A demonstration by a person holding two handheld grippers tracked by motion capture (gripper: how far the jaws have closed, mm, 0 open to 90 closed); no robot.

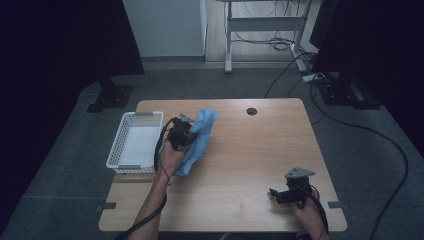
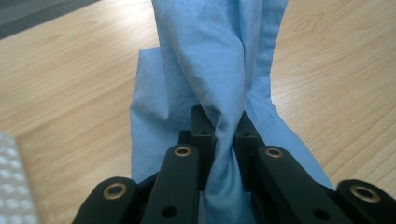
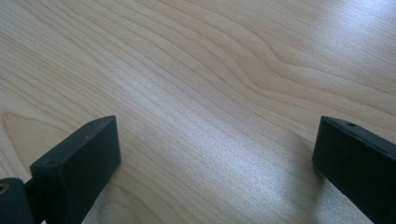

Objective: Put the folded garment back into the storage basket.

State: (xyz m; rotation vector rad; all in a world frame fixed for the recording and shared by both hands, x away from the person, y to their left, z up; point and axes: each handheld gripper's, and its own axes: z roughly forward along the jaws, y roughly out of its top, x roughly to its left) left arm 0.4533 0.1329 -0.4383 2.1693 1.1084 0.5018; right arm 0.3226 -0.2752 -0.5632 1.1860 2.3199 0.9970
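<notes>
Hanging from the left gripper (image 1: 186, 131) is a blue cloth (image 1: 198, 141), bunched and pinched tight between the two black jaws, which press together on a twisted fold of it. In the high view the cloth's long axis runs from its upper end near the table's far edge down toward the person's left forearm, slanting slightly to the left as it comes nearer. In the left gripper view the fabric (image 2: 219, 70) streams away from the jaws in one long gathered strip above the wooden table (image 1: 250, 160).

Just to the left of that hand sits a white perforated basket (image 1: 116, 150); I see nothing lying in it.

The right gripper (image 1: 287, 192) sits at the table's near right corner, jaws spread wide with bare wood between them.
</notes>
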